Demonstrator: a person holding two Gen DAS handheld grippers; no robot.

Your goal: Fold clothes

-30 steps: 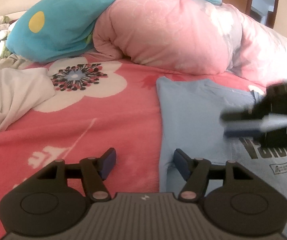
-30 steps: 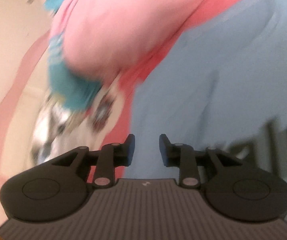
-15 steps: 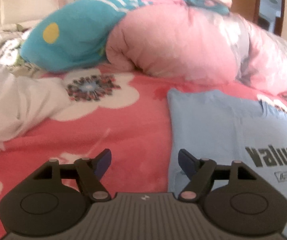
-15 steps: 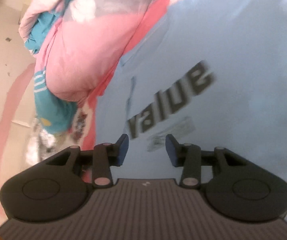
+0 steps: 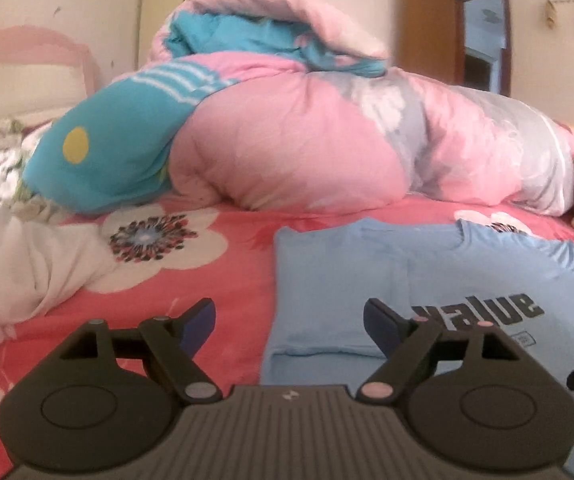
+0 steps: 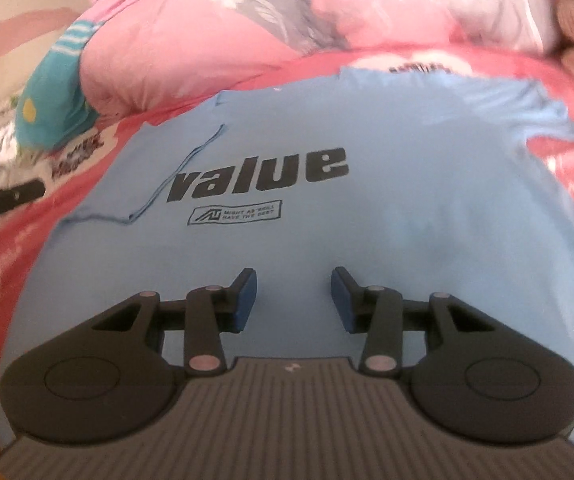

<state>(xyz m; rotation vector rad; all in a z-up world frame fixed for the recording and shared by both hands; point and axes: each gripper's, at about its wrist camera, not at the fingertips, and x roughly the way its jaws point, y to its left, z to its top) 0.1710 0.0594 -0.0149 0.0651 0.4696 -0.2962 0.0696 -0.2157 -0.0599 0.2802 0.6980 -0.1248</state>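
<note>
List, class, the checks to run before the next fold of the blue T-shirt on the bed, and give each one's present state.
1. Left hand-held gripper open and empty, its jaws having just been opening: ok.
2. Right hand-held gripper open, nothing between its pads: ok.
3. Blue T-shirt lies flat, print up: ok.
4. Left sleeve side already folded in: ok.
5. Right sleeve folded in: not ok, it lies spread out.
6. Shirt's bottom hem smooth: cannot tell, hidden.
</note>
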